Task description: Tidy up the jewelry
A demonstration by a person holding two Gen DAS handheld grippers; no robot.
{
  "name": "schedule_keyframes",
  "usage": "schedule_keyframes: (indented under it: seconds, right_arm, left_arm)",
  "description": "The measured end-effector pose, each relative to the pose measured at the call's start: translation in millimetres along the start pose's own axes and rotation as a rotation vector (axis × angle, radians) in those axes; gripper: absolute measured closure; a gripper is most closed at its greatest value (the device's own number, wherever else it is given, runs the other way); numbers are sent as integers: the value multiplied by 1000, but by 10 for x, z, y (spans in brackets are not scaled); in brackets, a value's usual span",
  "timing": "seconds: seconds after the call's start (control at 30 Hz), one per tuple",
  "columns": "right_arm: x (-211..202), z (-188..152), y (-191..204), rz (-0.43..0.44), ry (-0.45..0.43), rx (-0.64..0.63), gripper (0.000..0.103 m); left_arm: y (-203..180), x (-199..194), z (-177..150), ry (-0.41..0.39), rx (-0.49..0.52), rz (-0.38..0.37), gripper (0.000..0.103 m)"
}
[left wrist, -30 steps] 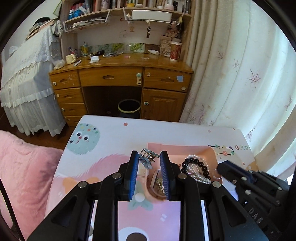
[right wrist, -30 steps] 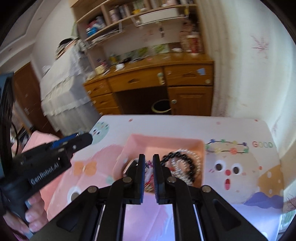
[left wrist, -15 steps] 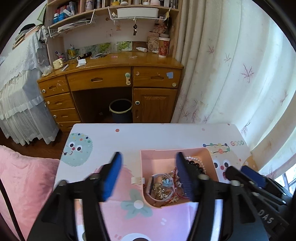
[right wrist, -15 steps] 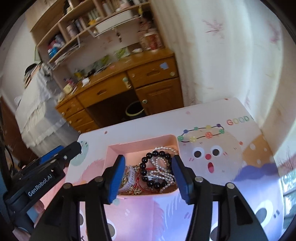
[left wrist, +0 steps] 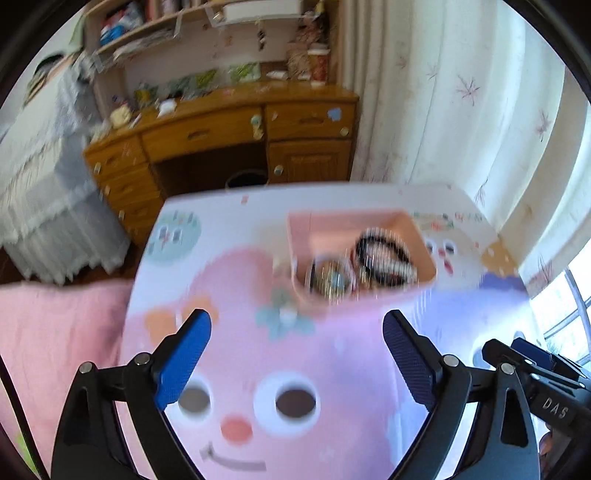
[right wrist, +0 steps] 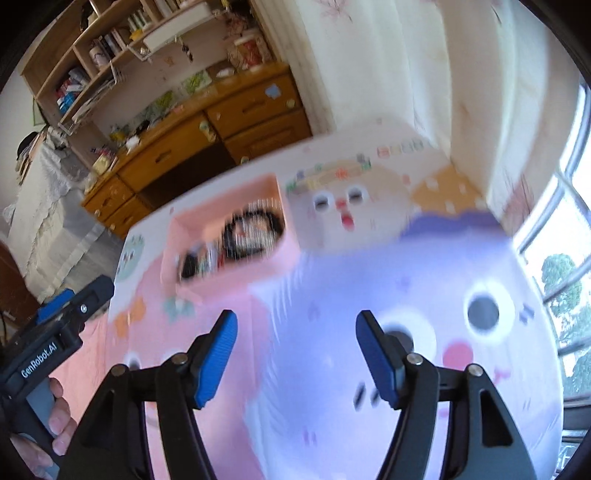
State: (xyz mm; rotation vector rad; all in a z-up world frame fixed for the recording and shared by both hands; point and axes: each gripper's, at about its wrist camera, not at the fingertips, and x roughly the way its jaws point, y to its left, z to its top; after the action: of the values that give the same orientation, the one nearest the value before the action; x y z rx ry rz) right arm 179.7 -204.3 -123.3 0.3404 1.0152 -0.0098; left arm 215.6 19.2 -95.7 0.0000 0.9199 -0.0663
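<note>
On the cartoon table, jewelry tray lies beyond both empty grippers.

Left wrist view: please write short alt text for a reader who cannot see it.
Open, empty left tongs with blue pads hang over a cartoon-printed table cover; its jaws have just been opening. Beyond them a pink tray holds blurred jewelry, including a black bead bracelet. A wooden desk and curtain stand behind.

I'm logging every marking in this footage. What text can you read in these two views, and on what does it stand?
"DAS": on the right gripper body, left wrist view.
"GenRobot.AI": on the left gripper body, right wrist view.
Coloured letters on the tablecloth: too blurred to read.
Book spines on the shelf: too small.
</note>
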Motion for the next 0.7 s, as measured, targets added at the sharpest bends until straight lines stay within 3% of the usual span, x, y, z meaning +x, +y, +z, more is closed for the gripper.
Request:
schedule_keyframes:
  seconds: [0.13,0.37,0.5,0.7]
  right_arm:
    - [-109,-307,-93,-19,52,-22,36]
    - [-341,-709,-98,-29,92,-159,33]
    - [-464,-989,-102,-19,126,-226,27]
    - [-509,-1451,-151,-21,269,-293,17]
  left_arm:
    - [91,-114,-450,54,-59,-58,10]
    - [-6,-382,-1049,119,54,-37,10]
    - [-25,-523,-1369,221,45,-25,10]
    - [-3,-618,-1746,415,-62,101,10]
